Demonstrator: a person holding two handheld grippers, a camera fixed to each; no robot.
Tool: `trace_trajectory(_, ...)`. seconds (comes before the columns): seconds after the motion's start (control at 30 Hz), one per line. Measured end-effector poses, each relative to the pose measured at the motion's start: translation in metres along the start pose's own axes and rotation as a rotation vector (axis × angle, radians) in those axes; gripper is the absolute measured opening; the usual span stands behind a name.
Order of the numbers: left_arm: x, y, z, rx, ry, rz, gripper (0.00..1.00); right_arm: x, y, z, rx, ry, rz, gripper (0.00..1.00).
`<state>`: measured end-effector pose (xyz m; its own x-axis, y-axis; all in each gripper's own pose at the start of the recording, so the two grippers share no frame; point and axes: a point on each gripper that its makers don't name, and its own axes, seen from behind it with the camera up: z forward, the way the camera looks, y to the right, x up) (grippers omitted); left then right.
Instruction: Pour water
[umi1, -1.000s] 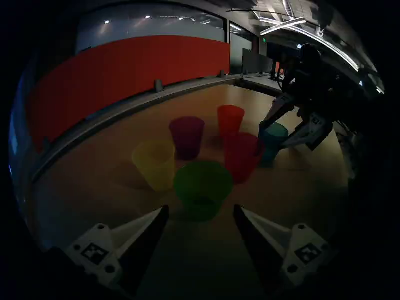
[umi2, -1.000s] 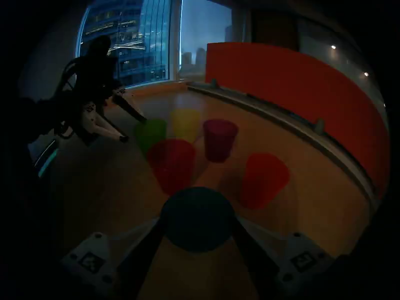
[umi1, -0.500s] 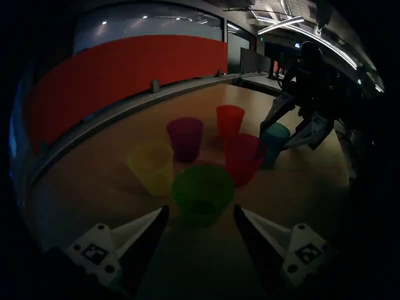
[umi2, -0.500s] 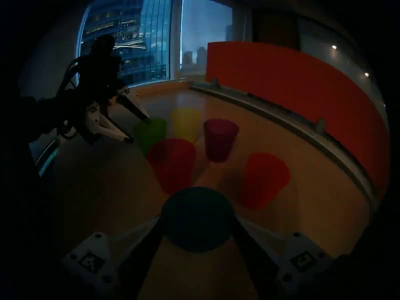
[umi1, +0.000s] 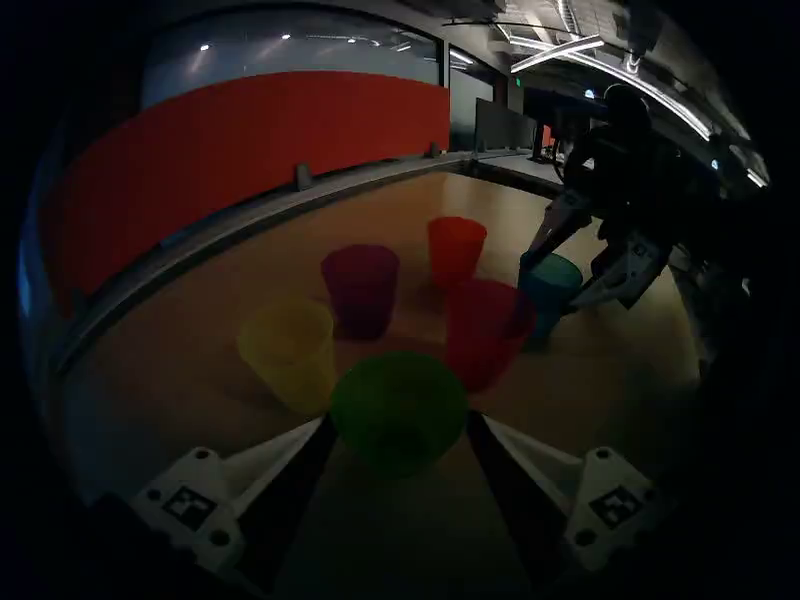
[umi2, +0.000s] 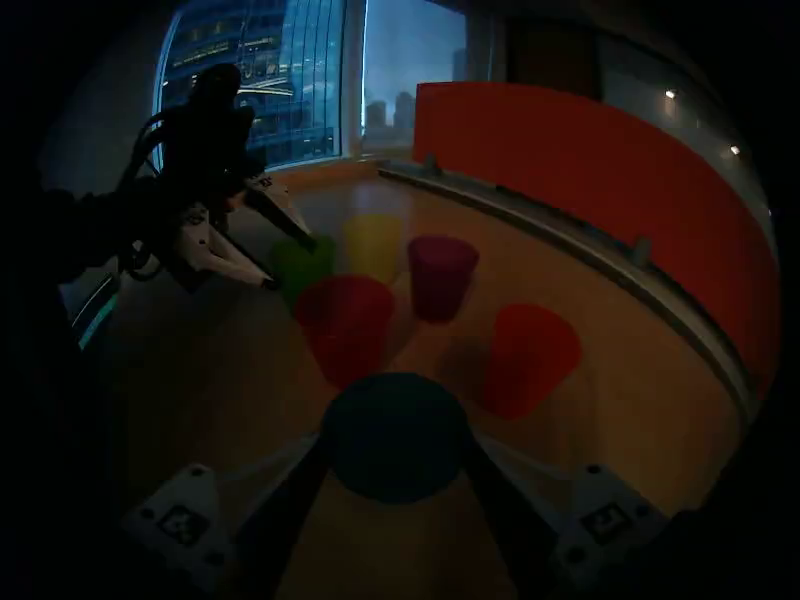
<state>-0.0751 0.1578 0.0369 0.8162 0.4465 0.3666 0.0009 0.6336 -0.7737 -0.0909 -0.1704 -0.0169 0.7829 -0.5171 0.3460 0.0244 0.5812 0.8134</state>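
A green cup stands on the wooden table between the fingers of my left gripper. That gripper is open, with its tips flanking the cup's sides. My right gripper is shut on a teal cup that rests on the table. In the right gripper view, the left gripper straddles the green cup. In the left gripper view, the right gripper holds the teal cup. Whether any cup holds water is too dark to tell.
Between the grippers stand a yellow cup, a purple cup, an orange-red cup and a dark red cup. A red panel runs along the table's far edge. Windows lie behind the left gripper.
My left gripper moved forward, so the green cup now sits between its fingers instead of ahead of them. The right gripper and teal cup stayed put.
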Motion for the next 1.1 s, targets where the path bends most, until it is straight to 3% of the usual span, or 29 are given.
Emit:
trace_trajectory(0.6, 0.0030, 0.0001, 0.0084, 0.004, -0.001, 0.027, 0.96, -0.0024, 0.0006, 0.0017, 0.007, -0.006, -0.001, 0.94)
trace_trajectory(0.73, 0.0042, -0.0016, 0.0077, 0.014, 0.004, 0.033, 0.90, -0.0030, 0.0008, 0.0015, 0.008, -0.007, -0.001, 0.94)
trace_trajectory(1.1, 0.0042, 0.0000, 0.0077, 0.009, 0.005, 0.034, 0.89, -0.0039, 0.0012, 0.0014, 0.008, -0.009, -0.003, 0.94)
